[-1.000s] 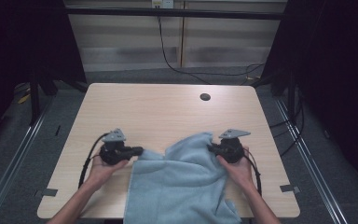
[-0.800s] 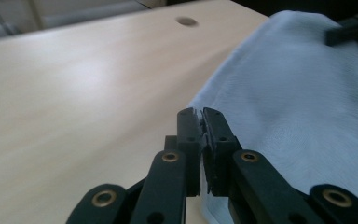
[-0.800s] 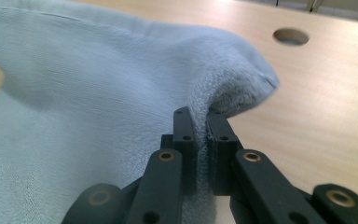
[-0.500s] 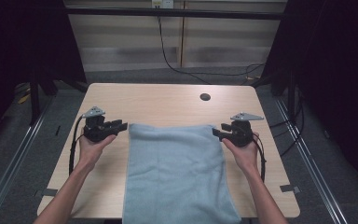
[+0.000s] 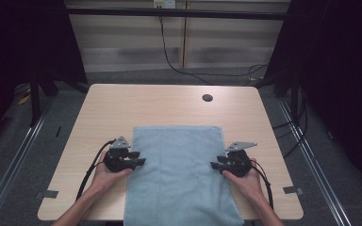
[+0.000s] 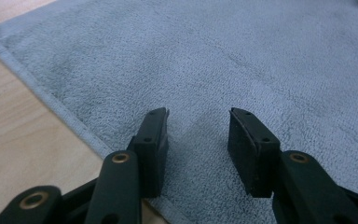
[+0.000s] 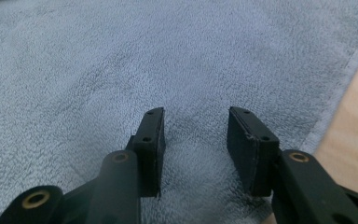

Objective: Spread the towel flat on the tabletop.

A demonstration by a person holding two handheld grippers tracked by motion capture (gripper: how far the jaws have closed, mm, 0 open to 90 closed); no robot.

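- Tabletop (image 5: 99,113): pale wood-grain surface with rounded corners, seen from above in the high view; its bare left strip lies beside the towel's hemmed edge in the left gripper view.
- Left hand (image 5: 104,173): enters from the bottom edge of the high view and holds the left gripper at the towel's left edge, about midway along the cloth's length.
- Left gripper (image 5: 140,162): black body with a grey three-cornered plate on top and a cable looping back past the wrist. In the left gripper view (image 6: 198,128) its two jaws stand apart with a clear gap, nothing between them, their tips just inside the hem and over the cloth.
- Towel (image 5: 179,174): light blue terry cloth, spread flat as a rectangle on the middle of the tabletop; its far edge runs straight across, and its near end reaches the front edge of the tabletop.
- Round hole (image 5: 207,98): dark grommet in the tabletop, well beyond the towel's far right corner.
- Right gripper (image 5: 214,165): mirrors the left one at the towel's right edge. In the right gripper view (image 7: 196,126) the jaws are likewise parted and empty, above the cloth, with the hem and bare wood at right.
- Right hand (image 5: 247,181): grips the right gripper from behind, with the cable trailing along the forearm.
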